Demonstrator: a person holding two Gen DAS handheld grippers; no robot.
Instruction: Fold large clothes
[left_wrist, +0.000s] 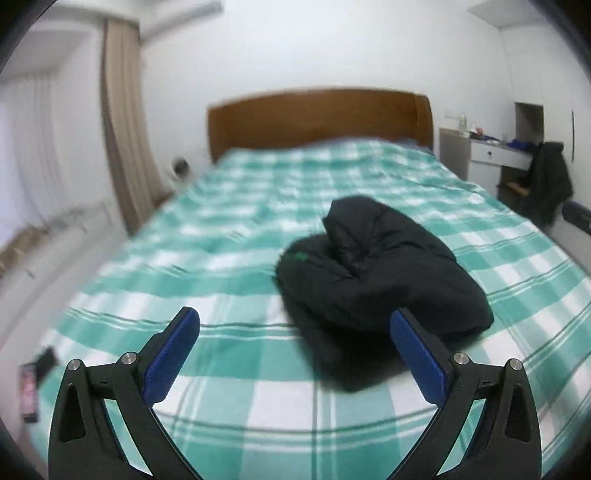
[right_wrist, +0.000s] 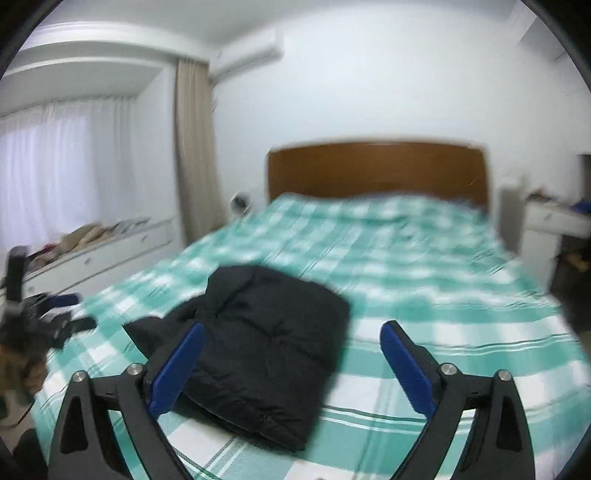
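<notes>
A black padded jacket (left_wrist: 373, 273) lies bundled on the green-and-white checked bed (left_wrist: 229, 236), near its front edge. My left gripper (left_wrist: 295, 325) stands open in front of the jacket, a little to its left, and its blue pads (left_wrist: 170, 354) hold nothing. In the right wrist view the same jacket (right_wrist: 266, 343) lies folded flat, with a sleeve spreading to the left. Over the bed (right_wrist: 424, 266), my right gripper (right_wrist: 291, 332) is open wide, its left pad (right_wrist: 177, 365) in front of the jacket's left part. Nothing is pinched between its jaws.
A wooden headboard (left_wrist: 317, 118) closes the far end of the bed. A white desk (left_wrist: 498, 151) and a chair draped with dark clothing (left_wrist: 546, 181) stand to the right. Curtains (right_wrist: 192, 147) and a low white drawer unit (right_wrist: 110, 251) with clutter run along the left.
</notes>
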